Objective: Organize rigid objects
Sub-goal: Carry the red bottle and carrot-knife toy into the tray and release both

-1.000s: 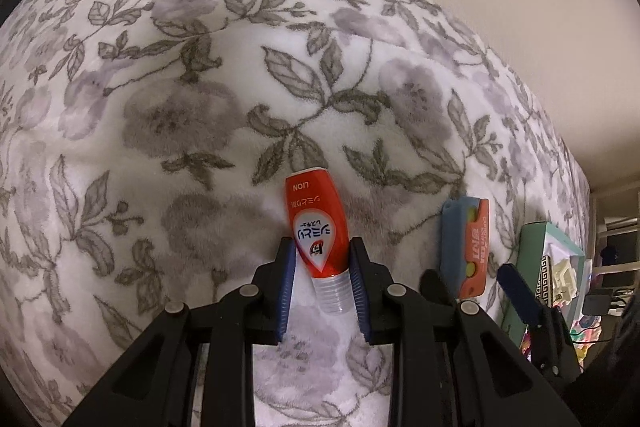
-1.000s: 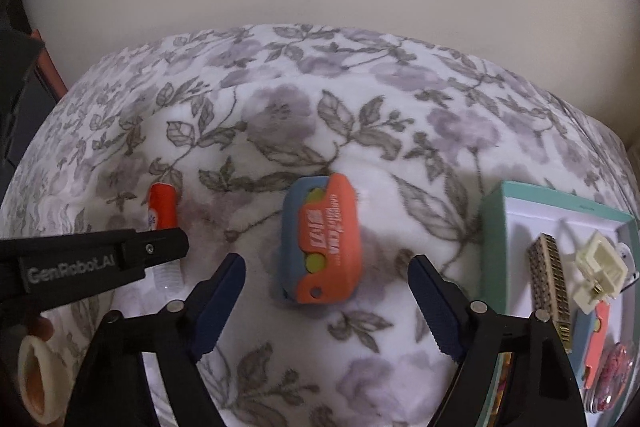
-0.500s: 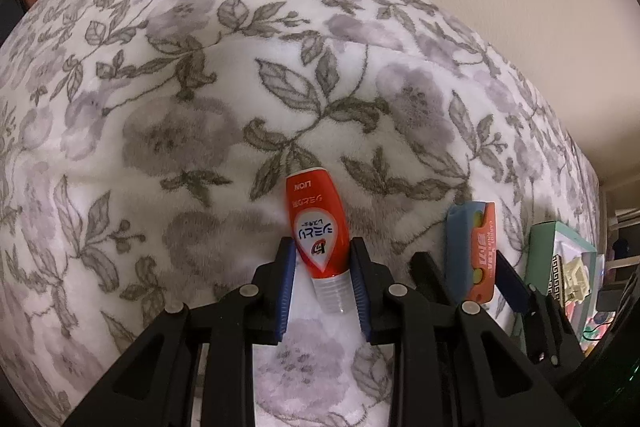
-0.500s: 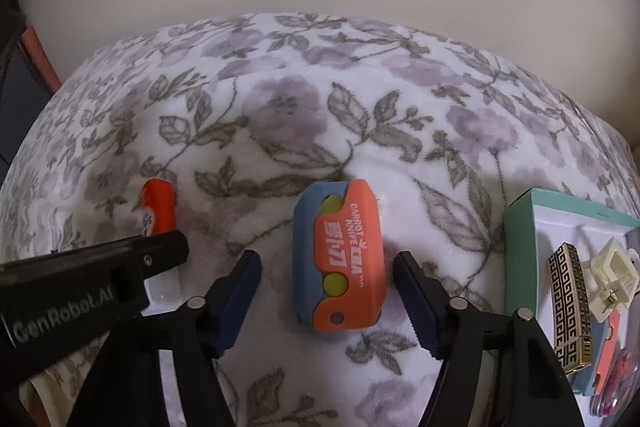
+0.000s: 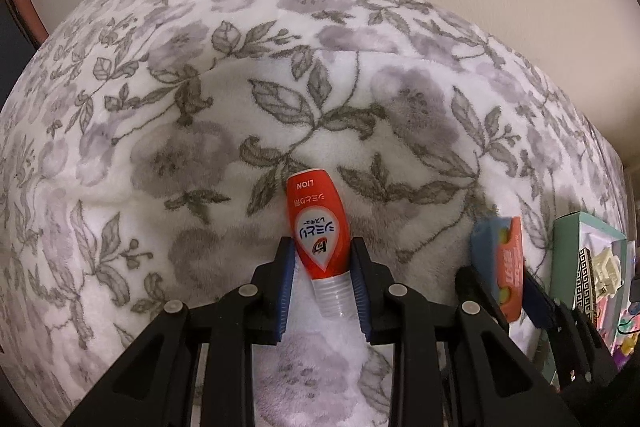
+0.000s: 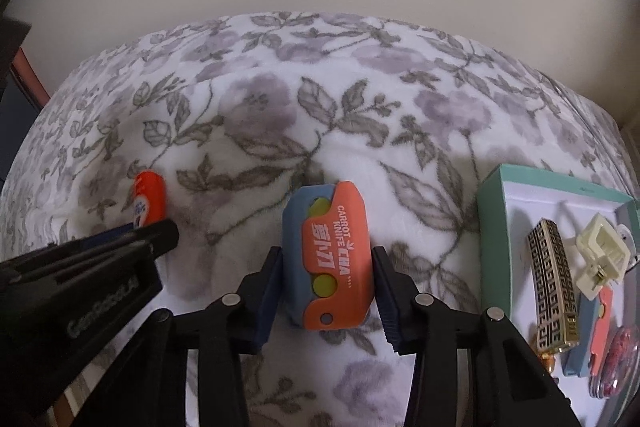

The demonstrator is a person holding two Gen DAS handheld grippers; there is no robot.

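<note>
Left wrist view shows the left gripper (image 5: 322, 269) low in the centre of the frame, its blue pads clamped on the lower end of a small orange bottle (image 5: 316, 227) where the label meets the clear cap; the bottle's flat base points toward the top of the picture, over a flowered blanket (image 5: 200, 131). At the right edge of the same view the orange and blue toy knife (image 5: 502, 267) sits between the other claw's fingers. Right wrist view puts the right gripper (image 6: 326, 283) at bottom centre, its jaws closing around that toy knife (image 6: 328, 259). The knife lies between the two pads, the left pad touching or nearly touching its blue side and the right pad just beside its orange edge; whether they press yet cannot be told. To the right, apart from the knife, lies a teal box (image 6: 490, 211) holding a patterned hair clip (image 6: 554, 283) and a cream claw clip (image 6: 600, 255).
</note>
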